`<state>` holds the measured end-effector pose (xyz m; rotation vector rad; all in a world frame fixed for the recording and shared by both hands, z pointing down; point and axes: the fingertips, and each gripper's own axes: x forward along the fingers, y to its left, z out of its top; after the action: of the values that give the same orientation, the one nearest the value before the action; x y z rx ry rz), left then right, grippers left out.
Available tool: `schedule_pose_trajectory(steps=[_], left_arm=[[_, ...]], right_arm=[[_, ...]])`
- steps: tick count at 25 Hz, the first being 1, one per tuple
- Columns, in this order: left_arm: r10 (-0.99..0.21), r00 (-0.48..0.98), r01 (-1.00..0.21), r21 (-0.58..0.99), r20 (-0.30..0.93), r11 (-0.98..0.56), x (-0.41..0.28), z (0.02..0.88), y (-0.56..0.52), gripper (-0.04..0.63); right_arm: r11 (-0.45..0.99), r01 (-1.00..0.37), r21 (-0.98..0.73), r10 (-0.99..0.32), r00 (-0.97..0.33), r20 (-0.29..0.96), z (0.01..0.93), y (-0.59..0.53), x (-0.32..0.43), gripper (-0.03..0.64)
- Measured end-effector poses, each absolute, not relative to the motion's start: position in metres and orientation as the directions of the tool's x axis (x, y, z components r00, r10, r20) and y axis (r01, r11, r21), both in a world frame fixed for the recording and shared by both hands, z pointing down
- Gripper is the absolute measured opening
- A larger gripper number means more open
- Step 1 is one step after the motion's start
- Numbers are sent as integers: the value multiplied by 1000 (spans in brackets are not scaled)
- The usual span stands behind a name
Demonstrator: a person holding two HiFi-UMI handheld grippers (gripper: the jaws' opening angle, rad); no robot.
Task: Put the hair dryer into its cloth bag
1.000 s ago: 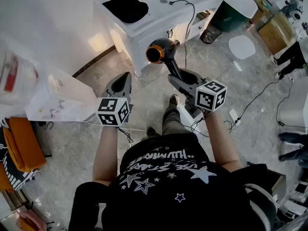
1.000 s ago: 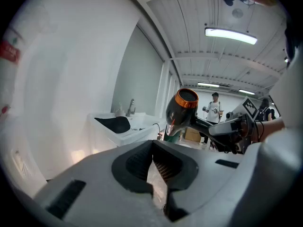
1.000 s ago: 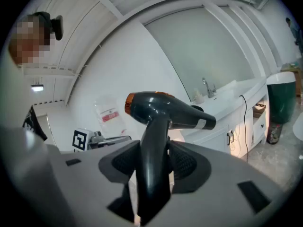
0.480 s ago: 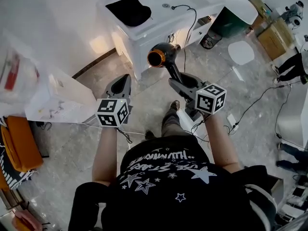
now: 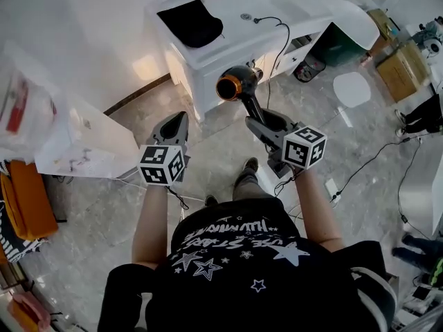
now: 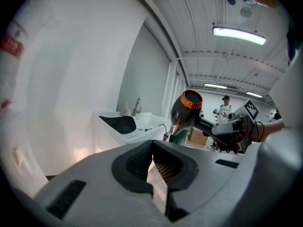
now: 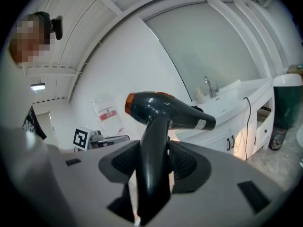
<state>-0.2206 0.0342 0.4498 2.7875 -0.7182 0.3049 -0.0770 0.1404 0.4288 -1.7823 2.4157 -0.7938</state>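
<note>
Picked up but not bagged: the right gripper (image 5: 257, 121) pinches the hair dryer (image 5: 235, 86) by its handle, aloft just short of the desk (image 5: 239, 33) where the black cloth bag (image 5: 192, 22) lies, while the left gripper (image 5: 178, 120), pressed together, holds nothing.

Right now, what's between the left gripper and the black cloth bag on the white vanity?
Head view: only bare grey marble floor and the front of the white vanity separate the left gripper from the black cloth bag.
</note>
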Motion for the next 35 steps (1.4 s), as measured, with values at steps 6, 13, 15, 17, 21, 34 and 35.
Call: schedule_pose_trajectory(steps=[6,13,15,17,21,34,35], left_arm=[[-483,832,-535,162,275,-829,-192,449,18,11],[-585,760,-637,148,283,-756,-142,442,-20,11],[-613,734,-667,141,292,-731,-131,440,-27,11],[-639,708,-693,126,300,-710,-120,438,-32,11],[-690,653,-744,97,314,-661,-99,436,-38,11],[-746,549,-812,29,377,-583,-72,446,-66,46],[-744,547,-812,26,383,-583,-71,448,-71,46]], right_arm=[[243,-876,-417,-889,-373,265,430,120,-33,193],[333,-863,-380,-845,-452,286,432,80,36,193],[362,-850,-383,-830,-481,283,433,70,53,193],[394,-833,-389,-810,-514,282,435,63,68,193],[466,-807,-363,-760,-575,303,440,54,101,193],[669,-695,-264,-588,-712,385,450,29,136,193],[679,-687,-260,-577,-718,390,451,25,136,193]])
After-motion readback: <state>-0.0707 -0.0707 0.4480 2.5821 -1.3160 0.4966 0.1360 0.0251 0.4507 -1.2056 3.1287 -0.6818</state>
